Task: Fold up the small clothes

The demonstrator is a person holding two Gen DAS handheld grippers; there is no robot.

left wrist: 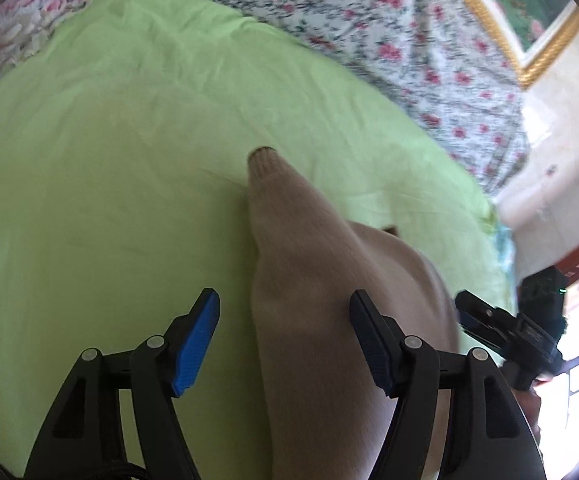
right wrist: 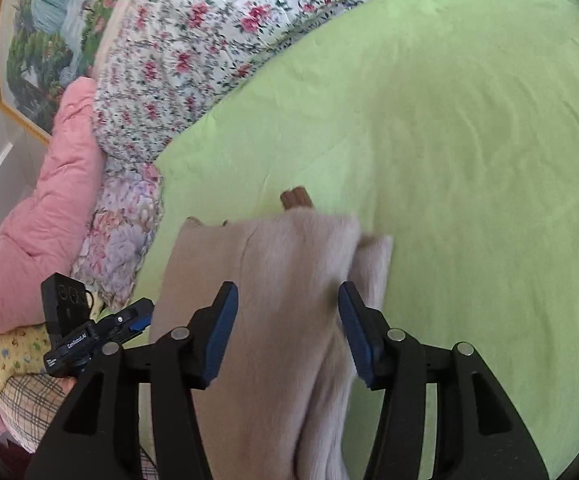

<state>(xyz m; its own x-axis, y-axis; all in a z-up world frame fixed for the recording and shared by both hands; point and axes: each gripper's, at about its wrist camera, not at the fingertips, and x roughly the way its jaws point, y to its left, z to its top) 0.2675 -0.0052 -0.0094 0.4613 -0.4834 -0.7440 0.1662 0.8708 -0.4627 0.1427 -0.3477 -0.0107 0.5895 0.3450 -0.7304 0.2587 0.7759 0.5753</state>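
Note:
A small beige knit garment (left wrist: 321, 280) lies on the green sheet (left wrist: 109, 160), one sleeve stretched out to its cuff. My left gripper (left wrist: 285, 340) is open above it, the left finger over the sheet, the right finger over the cloth. In the right wrist view the same garment (right wrist: 273, 300) lies partly folded, with a brown collar or cuff (right wrist: 297, 198) at its far edge. My right gripper (right wrist: 287, 328) is open over the cloth, gripping nothing. Each gripper shows in the other's view: the right gripper (left wrist: 509, 332), the left gripper (right wrist: 101, 332).
A floral quilt (right wrist: 193, 60) is bunched along the far side of the green sheet (right wrist: 469, 140). A pink duvet (right wrist: 41, 200) and a yellow patterned cloth (right wrist: 9, 360) lie at the left. A framed picture (left wrist: 529, 20) hangs on the wall.

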